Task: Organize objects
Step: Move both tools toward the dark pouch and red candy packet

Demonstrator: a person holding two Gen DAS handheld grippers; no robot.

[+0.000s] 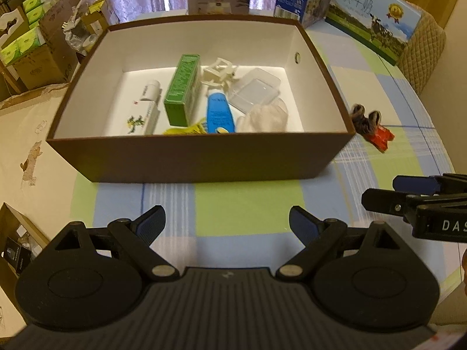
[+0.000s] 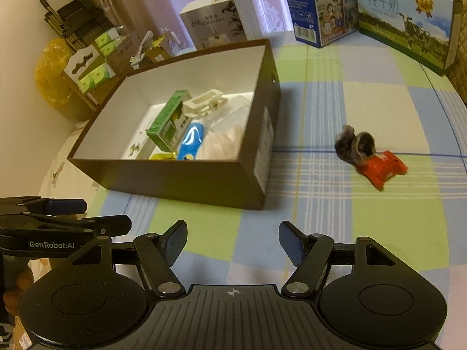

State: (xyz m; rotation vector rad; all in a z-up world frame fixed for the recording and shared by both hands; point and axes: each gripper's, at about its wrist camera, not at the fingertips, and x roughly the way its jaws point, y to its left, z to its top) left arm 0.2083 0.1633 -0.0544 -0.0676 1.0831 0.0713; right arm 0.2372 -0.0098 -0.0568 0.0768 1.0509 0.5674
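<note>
While both grippers, left [image 1: 227, 222] & right [image 2: 233, 241], hover w/ jaws apart, we judge the furry clip [image 2: 368, 155], on the surface right of the box [image 2: 204, 180], light & soft; we'd pinch its orange end.

Open brown box [image 1: 186, 157] holds items; furry clip [image 2: 357, 145] lies outside.
</note>
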